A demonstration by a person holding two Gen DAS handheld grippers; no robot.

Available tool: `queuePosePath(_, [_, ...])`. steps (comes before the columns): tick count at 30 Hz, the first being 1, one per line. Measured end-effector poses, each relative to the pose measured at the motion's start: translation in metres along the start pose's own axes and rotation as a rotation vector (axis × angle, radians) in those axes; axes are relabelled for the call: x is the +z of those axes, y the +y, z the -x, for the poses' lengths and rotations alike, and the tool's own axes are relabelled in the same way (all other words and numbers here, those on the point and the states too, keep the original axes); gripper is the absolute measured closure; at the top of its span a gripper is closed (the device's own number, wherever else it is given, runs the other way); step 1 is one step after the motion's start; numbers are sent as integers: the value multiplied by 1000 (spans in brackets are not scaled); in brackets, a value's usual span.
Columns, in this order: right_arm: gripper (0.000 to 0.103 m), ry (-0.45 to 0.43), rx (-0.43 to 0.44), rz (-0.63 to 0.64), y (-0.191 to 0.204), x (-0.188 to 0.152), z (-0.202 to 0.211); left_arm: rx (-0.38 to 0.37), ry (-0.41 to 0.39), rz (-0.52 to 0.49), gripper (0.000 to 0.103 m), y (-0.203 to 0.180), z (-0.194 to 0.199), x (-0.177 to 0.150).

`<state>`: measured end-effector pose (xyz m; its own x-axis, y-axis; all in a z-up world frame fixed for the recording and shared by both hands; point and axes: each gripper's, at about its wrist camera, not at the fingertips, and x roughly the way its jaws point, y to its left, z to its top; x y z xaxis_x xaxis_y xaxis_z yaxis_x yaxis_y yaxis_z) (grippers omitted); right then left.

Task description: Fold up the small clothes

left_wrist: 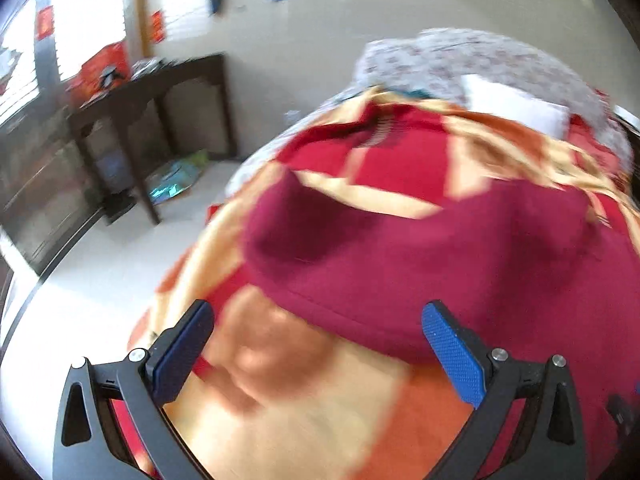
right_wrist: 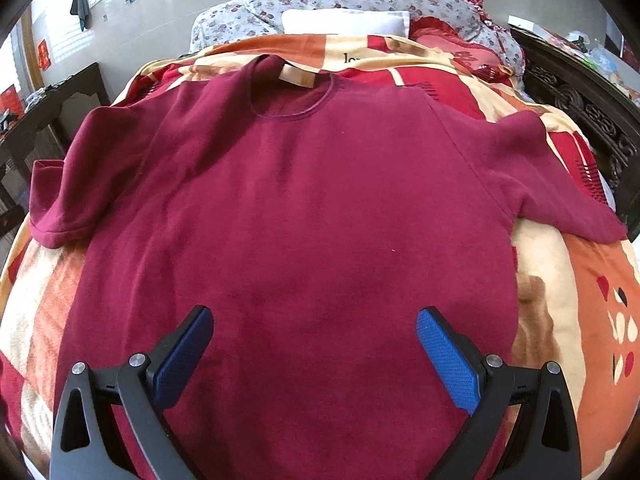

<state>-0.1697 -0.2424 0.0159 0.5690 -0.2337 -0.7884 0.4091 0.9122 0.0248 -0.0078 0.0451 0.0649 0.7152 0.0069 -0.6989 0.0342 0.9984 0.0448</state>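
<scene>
Left gripper (left_wrist: 318, 322): jaws spread wide, nothing between the blue pads (left_wrist: 454, 360). Right gripper (right_wrist: 314, 326): same wide spread, pads empty, pointing forward and down.

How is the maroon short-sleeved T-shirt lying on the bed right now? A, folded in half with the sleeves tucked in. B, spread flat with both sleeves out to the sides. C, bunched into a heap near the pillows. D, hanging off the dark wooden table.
B: in the right wrist view the maroon short-sleeved T-shirt lies spread flat on the orange, red and cream blanket, both sleeves out, neckline towards the pillows.
</scene>
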Motion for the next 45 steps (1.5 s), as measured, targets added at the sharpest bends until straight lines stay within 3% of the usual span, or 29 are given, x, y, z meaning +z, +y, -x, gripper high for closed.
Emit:
queuePosePath(3, [0,8,19,1,4,2,-2,33,82,80,4,24,-41,16])
queuePosePath(6, [0,18,21,13,8,2,-5,-8,182,175,20,40,-79,24])
queuePosePath(9, [0,27,16,24,11,2,-9,-63,226,233,30,42,-104,28])
queuePosePath(11, [0,31,15,26,12,2,-10,-77,212,236,48,40,-110,33])
queuePosePath(13, [0,35,15,24,12,2,-12,-114,214,222,89,35,-113,37])
queuePosePath(16, [0,41,23,20,11,3,-12,-120,187,207,94,32,-103,45])
queuePosePath(18, [0,34,27,21,10,3,-9,-140,121,186,94,26,-74,57])
queuePosePath(21, [0,23,39,13,6,6,-4,-237,-6,141,94,4,-7,73])
queuePosePath(24, [0,0,51,-25,-7,12,5,-365,-110,27,94,-45,62,76])
queuePosePath(26, [0,-23,50,-56,-20,17,14,-467,-151,-75,94,-91,101,61])
queuePosePath(28, [0,-44,38,-91,-37,21,22,-531,-153,-158,94,-130,118,43])
queuePosePath(32, [0,-67,34,-183,-82,23,35,-626,-33,-312,93,-221,110,-19])
queuePosePath(34, [0,-69,49,-223,-100,21,37,-677,29,-366,87,-246,101,-43])
queuePosePath(36, [0,-49,68,-288,-121,19,37,-674,62,-445,84,-262,96,-68])
queuePosePath(38, [0,-45,109,-349,-138,17,39,-637,36,-483,80,-257,99,-76])
queuePosePath(39, [0,-54,133,-368,-145,17,41,-630,17,-486,68,-249,103,-77])
queuePosePath(40, [0,-62,153,-378,-148,19,42,-630,-6,-473,48,-231,108,-75])
queuePosePath(42, [0,-68,180,-366,-148,25,44,-599,-71,-434,25,-202,109,-61])
queuePosePath(45, [0,-64,219,-291,-132,35,39,-450,-143,-381,21,-161,95,-44])
